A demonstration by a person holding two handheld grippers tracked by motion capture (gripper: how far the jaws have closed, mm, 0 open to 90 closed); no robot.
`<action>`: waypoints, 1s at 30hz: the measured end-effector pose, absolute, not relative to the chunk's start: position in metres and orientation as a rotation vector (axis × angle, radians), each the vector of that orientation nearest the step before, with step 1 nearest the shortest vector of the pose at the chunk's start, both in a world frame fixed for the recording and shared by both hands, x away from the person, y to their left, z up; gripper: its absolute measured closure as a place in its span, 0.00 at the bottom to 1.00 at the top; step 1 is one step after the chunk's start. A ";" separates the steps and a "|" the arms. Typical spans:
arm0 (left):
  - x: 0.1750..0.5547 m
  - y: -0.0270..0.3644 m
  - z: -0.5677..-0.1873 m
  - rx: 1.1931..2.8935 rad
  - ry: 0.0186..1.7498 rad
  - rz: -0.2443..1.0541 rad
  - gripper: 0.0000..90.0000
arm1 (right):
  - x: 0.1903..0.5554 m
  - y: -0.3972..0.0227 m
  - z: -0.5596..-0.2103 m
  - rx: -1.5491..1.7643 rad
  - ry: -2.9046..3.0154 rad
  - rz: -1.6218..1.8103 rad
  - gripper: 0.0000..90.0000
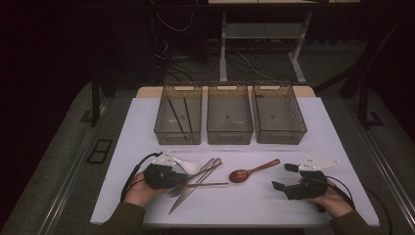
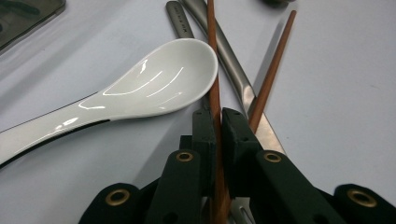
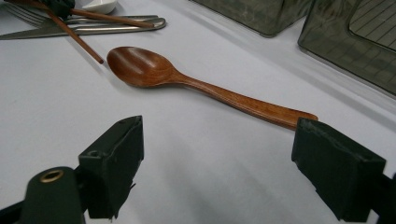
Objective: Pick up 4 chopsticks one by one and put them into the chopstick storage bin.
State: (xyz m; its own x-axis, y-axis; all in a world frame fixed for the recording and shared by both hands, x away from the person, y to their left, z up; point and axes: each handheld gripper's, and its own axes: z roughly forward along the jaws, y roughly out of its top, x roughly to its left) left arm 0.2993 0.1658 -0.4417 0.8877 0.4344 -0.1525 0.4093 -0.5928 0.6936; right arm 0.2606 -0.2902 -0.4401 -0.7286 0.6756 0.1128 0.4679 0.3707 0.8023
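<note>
1. Your left hand-held gripper (image 2: 218, 122) is clamping one wooden chopstick (image 2: 214, 70) between its pads, at the end nearest you. The stick is lying just right of the white ceramic spoon (image 2: 154, 86), touching the bowl's edge and crossing over the steel knife (image 2: 243, 88).
2. A second chopstick (image 2: 272, 70) is lying loose just beyond the knife, outside the grip.
3. Judgement: the held stick is looking light, stiff, thin and smooth, so it is likely to pivot or slide in an end grip. Taking it nearer its middle would be steadying it.
4. Judgement: the ceramic spoon is looking glossy and breakable; you are working right against it, so lift straight up.
5. Your right hand-held gripper (image 3: 217, 172) is standing wide open and empty, well right of the white spoon, its jaws straddling the handle end of the wooden spoon (image 3: 187, 81) on the worktop (image 1: 254, 200).
</note>
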 end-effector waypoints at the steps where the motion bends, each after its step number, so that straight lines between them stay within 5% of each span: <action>1: 0.299 0.166 -0.441 2.278 0.598 0.039 0.92 | 0.261 -0.290 -0.440 1.022 2.397 1.284 0.19; 30: 0.291 0.162 -0.426 2.245 0.584 0.012 0.93 | 0.259 -0.290 -0.439 1.007 2.397 1.293 0.18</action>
State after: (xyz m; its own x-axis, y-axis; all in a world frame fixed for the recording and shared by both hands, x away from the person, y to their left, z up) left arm 0.2911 0.1621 -0.4256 0.8935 0.4131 -0.1760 0.4055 -0.5741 0.7113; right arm 0.2594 -0.2902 -0.4390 -0.7347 0.6694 0.1100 0.4598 0.3721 0.8063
